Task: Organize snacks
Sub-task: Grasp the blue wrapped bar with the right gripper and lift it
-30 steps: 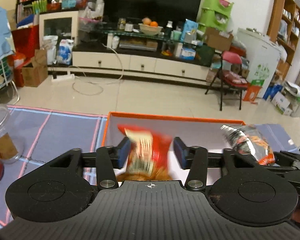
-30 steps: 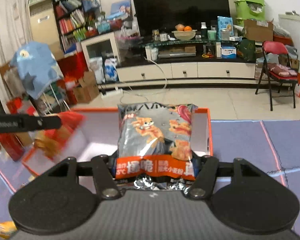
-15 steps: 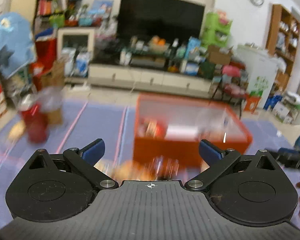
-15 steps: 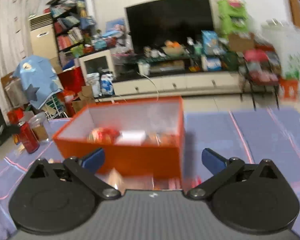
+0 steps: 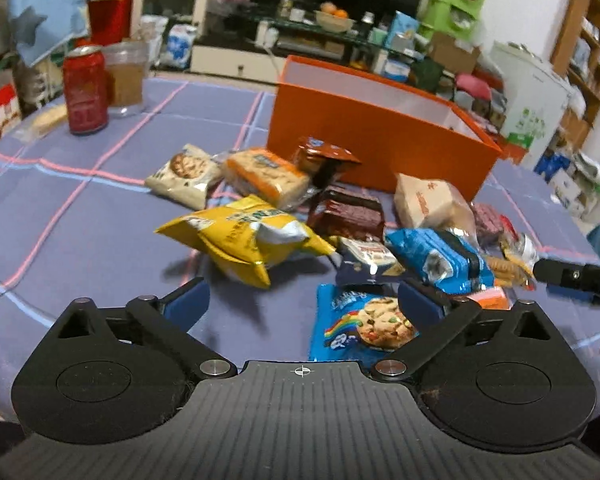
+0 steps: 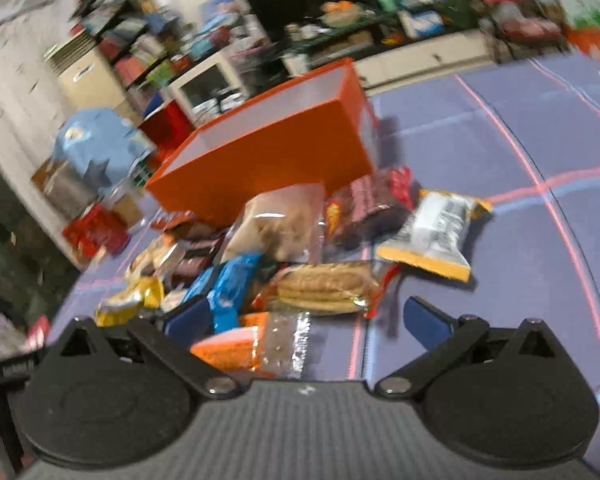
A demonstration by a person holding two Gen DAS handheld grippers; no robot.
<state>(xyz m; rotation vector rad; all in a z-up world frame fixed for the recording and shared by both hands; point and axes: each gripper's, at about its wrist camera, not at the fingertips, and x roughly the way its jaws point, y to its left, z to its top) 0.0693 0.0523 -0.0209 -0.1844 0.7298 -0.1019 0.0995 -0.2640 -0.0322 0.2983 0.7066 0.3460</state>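
Both the left tool [image 5: 302,300] and right tool [image 6: 306,318] gape wide and empty above light, crinkly, crushable snack packets [image 5: 252,236] heaped on the worktop [image 5: 80,220] before the orange box [image 5: 380,148], probably best pinched gently at a sealed edge.

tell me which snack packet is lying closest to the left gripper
The blue cookie packet with the rainbow and chip cookie picture, lying between the open left gripper's fingers; the yellow bag lies farther off.
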